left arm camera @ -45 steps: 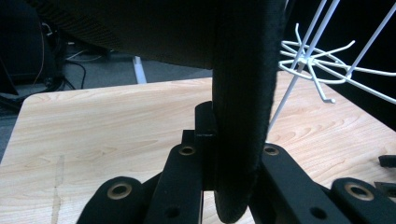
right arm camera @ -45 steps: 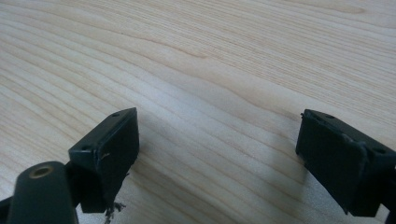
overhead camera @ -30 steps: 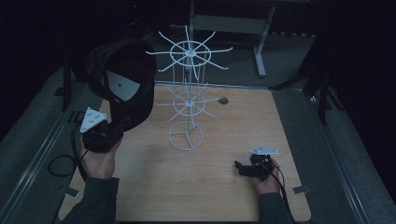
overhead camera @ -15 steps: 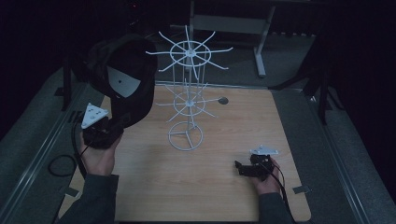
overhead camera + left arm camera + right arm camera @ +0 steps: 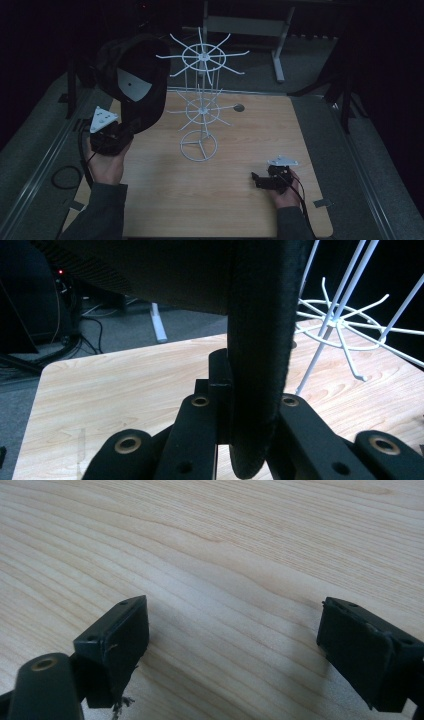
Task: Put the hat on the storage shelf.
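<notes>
Left claw (image 5: 116,134) clamps black cap (image 5: 132,82); white label (image 5: 133,86) unreadable.

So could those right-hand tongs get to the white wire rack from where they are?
Probably yes: the right tongs rest open on the table, and only bare wood lies between them and the white wire rack.

The left gripper (image 5: 116,136) is gripping the brim of a black cap (image 5: 132,82) and holding it raised to the left of the white wire rack (image 5: 201,100), level with the rack's upper ring of hooks. The rack is standing on the wooden table (image 5: 240,200). The right gripper (image 5: 257,180) is resting on the table, right of the rack's base and nearer the person.
</notes>
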